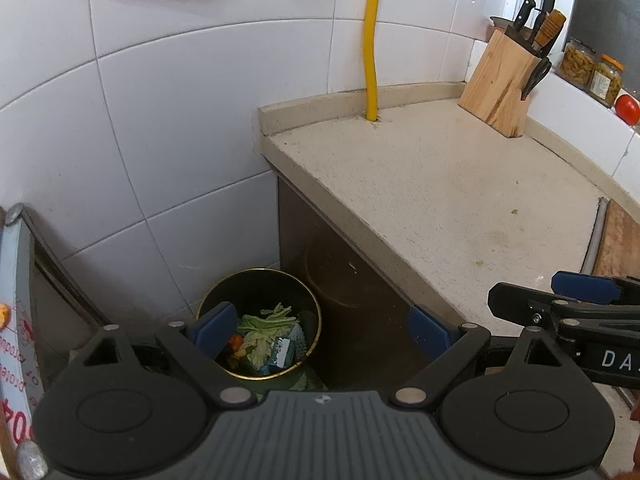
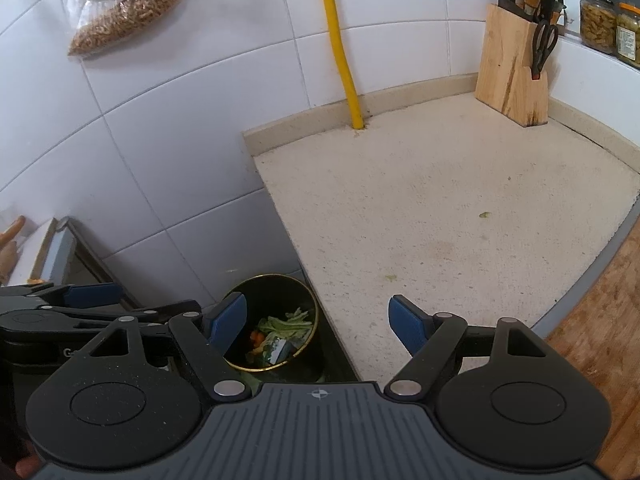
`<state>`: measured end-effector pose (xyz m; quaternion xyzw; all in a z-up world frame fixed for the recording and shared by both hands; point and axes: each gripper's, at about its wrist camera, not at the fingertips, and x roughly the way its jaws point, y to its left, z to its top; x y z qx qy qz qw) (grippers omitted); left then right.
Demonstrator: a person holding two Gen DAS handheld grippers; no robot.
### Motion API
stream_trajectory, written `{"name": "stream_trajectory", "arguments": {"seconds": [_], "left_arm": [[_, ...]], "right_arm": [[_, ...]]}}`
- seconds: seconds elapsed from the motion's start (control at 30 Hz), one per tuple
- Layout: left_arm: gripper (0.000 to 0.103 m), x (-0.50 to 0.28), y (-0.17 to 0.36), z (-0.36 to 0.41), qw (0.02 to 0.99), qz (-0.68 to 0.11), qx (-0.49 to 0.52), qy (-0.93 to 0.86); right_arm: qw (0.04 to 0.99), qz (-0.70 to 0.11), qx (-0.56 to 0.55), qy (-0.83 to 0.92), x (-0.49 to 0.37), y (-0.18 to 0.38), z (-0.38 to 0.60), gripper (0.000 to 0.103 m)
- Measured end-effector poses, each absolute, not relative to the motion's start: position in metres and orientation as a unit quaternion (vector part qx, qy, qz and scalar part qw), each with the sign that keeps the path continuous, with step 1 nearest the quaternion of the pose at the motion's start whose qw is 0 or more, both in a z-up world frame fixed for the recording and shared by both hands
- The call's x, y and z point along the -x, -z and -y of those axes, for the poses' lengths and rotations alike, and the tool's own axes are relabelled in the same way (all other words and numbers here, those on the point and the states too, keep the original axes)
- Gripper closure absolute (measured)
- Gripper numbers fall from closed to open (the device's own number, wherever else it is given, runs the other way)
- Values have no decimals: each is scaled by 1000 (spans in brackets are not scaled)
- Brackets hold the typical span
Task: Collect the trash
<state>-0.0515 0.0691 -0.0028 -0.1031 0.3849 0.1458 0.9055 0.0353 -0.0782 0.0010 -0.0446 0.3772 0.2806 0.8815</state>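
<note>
- A pale speckled stone countertop [image 2: 440,208] ran into the tiled corner, with a raised lip along its back edge.
- A wooden knife block [image 2: 508,76] stood upright in the far right corner, holding knives and scissors.
- A yellow pipe [image 2: 354,96] passed down through the countertop at the back lip.
- A wooden cutting board [image 2: 600,328] lay at the near right edge.
- Small green scraps [image 2: 485,214] lay scattered on the bare surface.
- On the floor beside the counter stood a round bin [image 1: 312,308] with leafy waste inside.
</note>
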Motion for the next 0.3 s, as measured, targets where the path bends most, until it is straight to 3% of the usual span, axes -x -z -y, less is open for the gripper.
{"name": "stream_trajectory", "arguments": {"seconds": [0.3], "left_arm": [[14,52,4,-71,906,-383,103,-150]], "right_arm": [[881,-378,45,-281,-37,1,78,19]]}}
